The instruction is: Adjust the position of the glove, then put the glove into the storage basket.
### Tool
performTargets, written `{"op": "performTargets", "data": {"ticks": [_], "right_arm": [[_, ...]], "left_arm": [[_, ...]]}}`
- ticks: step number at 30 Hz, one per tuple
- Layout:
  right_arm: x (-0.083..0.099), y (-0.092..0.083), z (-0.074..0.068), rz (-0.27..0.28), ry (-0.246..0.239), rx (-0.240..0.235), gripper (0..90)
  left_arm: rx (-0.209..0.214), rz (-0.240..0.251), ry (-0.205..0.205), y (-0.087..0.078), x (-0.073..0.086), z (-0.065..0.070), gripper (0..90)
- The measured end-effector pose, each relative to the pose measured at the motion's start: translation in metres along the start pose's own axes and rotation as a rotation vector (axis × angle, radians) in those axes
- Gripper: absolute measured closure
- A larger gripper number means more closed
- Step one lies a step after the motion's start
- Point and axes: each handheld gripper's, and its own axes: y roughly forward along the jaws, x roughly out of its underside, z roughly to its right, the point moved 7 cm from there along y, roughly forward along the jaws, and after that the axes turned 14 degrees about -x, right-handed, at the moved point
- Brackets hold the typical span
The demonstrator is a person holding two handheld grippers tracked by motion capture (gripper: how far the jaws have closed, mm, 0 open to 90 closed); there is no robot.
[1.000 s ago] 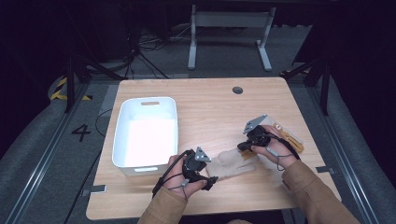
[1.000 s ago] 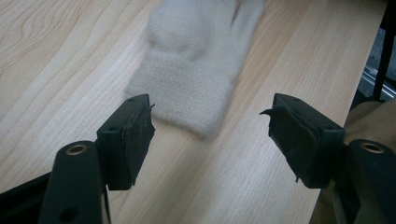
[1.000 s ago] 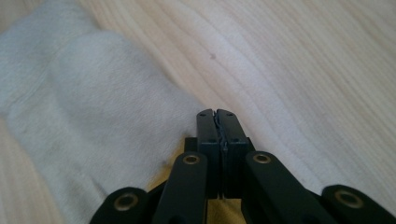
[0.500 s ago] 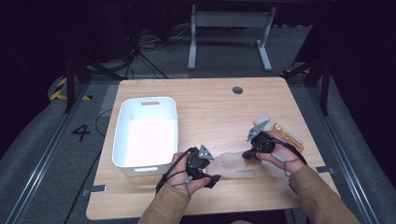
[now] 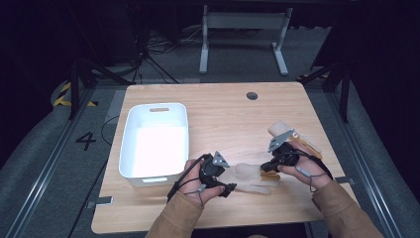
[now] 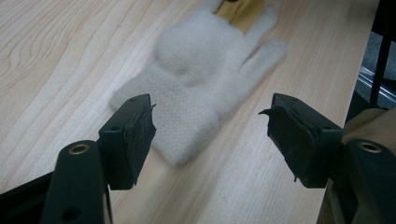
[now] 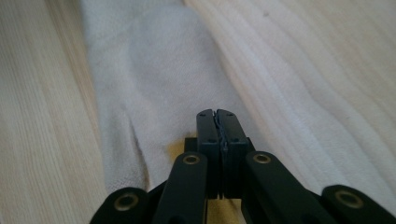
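White glove [image 5: 252,177] lies low-centre on the worktop [image 5: 223,111]; left gripper [image 6: 210,135] fingers wide before its cuff, right gripper [image 7: 217,122] fingers pressed together over it (grip unclear).

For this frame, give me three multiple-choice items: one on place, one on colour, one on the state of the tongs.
1. Where does the white bin sit on the table?
A. the person's left
B. the person's right
C. far edge, centre

2. What colour is the knit glove?
A. red
B. off-white
C. black

3. How do the left tongs stand?
A. shut on the glove
B. open, jaws apart, nearest its cuff end
C. shut on nothing

Key: 1 A, the high view shows it left of both hands. 2 B, pale fleece. 3 B, a wide gap shows between the jaws.
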Motion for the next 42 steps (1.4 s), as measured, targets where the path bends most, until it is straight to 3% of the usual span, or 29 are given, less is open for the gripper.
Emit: {"op": "performTargets", "data": {"ticks": [5,10,16,19,33,42], "right_arm": [[-0.006,-0.017,0.001,0.106,0.007,0.029,85.7],[-0.01,-0.034,0.006,0.222,0.017,0.081,75.4],[-0.014,-0.06,0.018,0.412,0.062,0.202,61.2],[-0.011,-0.073,0.026,0.475,0.087,0.247,57.7],[0.016,-0.106,0.057,0.602,0.228,0.34,54.6],[0.029,-0.112,0.073,0.604,0.274,0.414,46.7]], "left_arm": [[-0.003,0.003,-0.005,-0.001,0.0,-0.001,32.0],[0.0,-0.002,-0.001,-0.001,0.0,0.0,31.9],[-0.001,0.003,-0.007,-0.001,0.0,-0.001,31.9],[-0.004,0.003,-0.007,-0.001,0.001,-0.001,31.8],[0.0,0.0,-0.007,-0.002,0.002,0.0,31.7],[-0.009,0.001,-0.016,-0.005,0.004,-0.002,31.5]]}}
